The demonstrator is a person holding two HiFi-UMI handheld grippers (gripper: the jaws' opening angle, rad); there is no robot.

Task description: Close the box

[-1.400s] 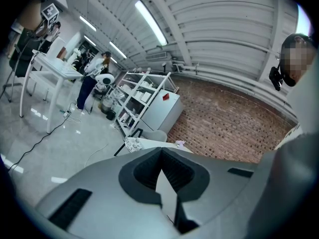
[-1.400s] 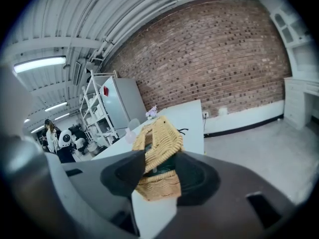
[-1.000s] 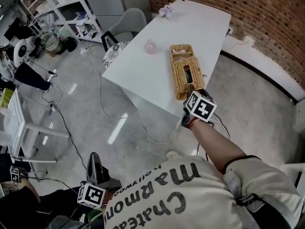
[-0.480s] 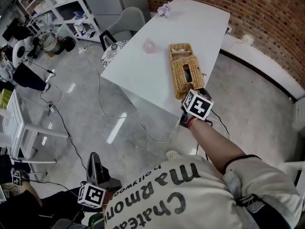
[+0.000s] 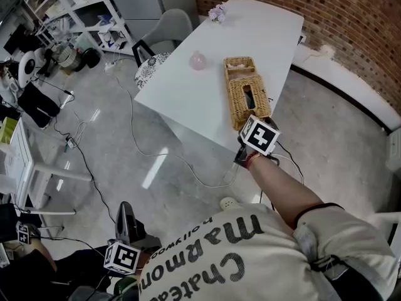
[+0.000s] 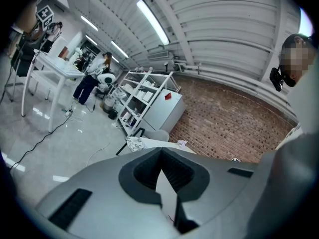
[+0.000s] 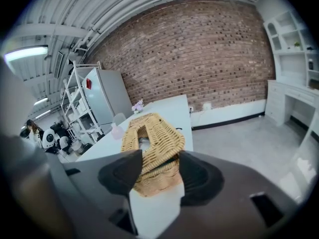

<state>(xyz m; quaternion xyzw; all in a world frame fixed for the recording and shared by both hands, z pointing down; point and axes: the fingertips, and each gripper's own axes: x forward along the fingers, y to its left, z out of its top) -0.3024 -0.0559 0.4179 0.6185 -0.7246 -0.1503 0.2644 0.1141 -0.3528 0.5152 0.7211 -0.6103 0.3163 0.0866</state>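
The right tool (image 7: 159, 159) has just been widening its jaws, now loose either side of the wicker box's (image 7: 155, 182) near end on the white counter (image 7: 174, 108). Its lid (image 7: 160, 133), tilted up a moment ago, lies down, so closing looks about done. The left tool (image 6: 160, 153) is closed and empty.

The place reads as a robotics lab or workshop in a loft-style hall — a bare brick wall (image 7: 199, 54), a ribbed metal ceiling (image 6: 224, 29) with fluorescent tubes (image 6: 150, 21), and a polished grey floor (image 5: 94, 162) crossed by loose cables (image 5: 135, 137). Open metal shelving (image 5: 69, 5) holds equipment, and at a far workbench (image 6: 52, 71) people (image 6: 89, 83) stand over gear.
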